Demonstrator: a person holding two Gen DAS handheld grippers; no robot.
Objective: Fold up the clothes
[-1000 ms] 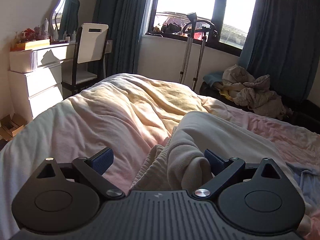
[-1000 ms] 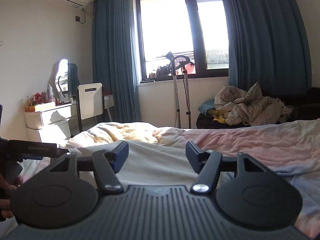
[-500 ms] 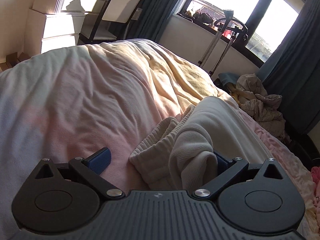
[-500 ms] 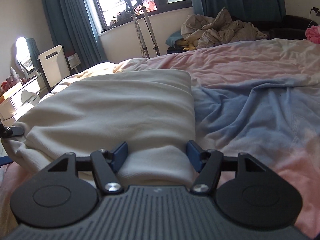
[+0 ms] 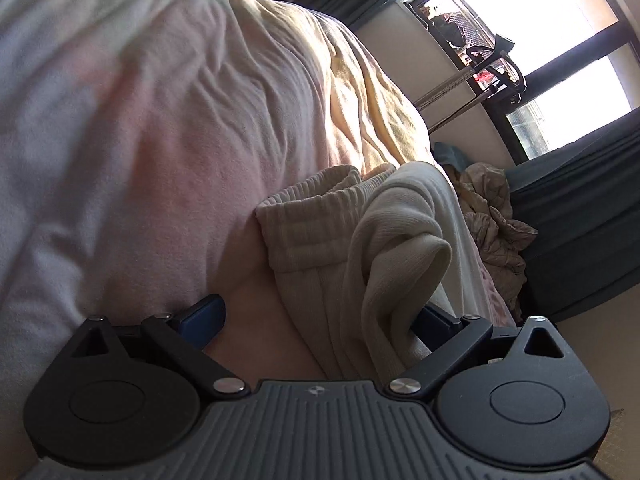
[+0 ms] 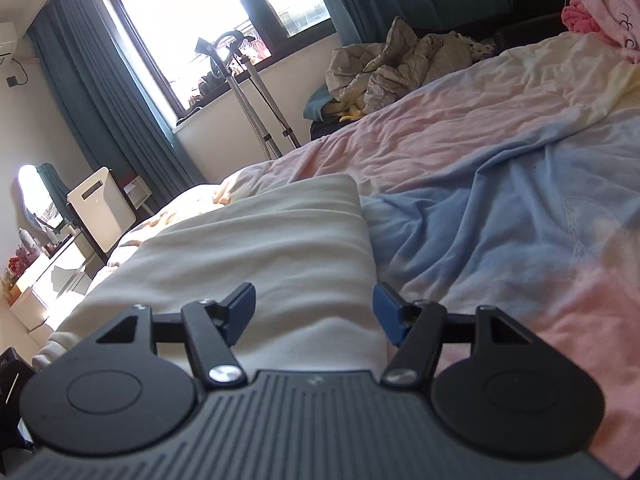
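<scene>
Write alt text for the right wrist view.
The open right gripper straddles the near edge of a folded cream garment lying on a bed with a pink and blue blanket. Behind are a bright window with teal curtains, a heap of laundry and a white dresser at the left.

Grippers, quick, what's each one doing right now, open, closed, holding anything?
Left gripper: open, cream garment bunched against one finger, not clamped.
Right gripper: open, the garment's folded edge between the fingers, not pinched.
</scene>
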